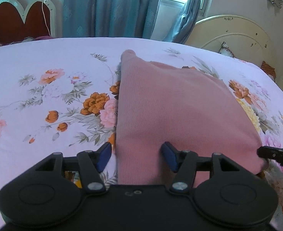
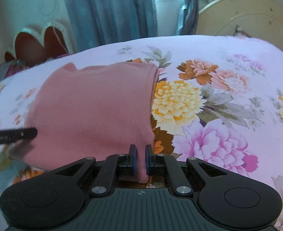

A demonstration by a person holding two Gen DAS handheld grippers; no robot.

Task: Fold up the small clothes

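Note:
A small pink ribbed garment (image 1: 166, 111) lies folded on the floral bedsheet (image 1: 45, 61); it also shows in the right wrist view (image 2: 95, 107). My left gripper (image 1: 135, 155) is open, its blue pads spread over the garment's near left edge. My right gripper (image 2: 140, 158) is shut on the garment's near right corner, with cloth pinched between the pads. The right gripper's finger shows at the right edge of the left wrist view (image 1: 276, 156). The left gripper's finger shows at the left edge of the right wrist view (image 2: 12, 134).
The bed fills both views. A cream headboard (image 1: 235, 32) stands at the far right. Blue curtains (image 1: 112, 7) and a window are behind. A red heart-shaped piece (image 1: 20, 21) stands at the far left.

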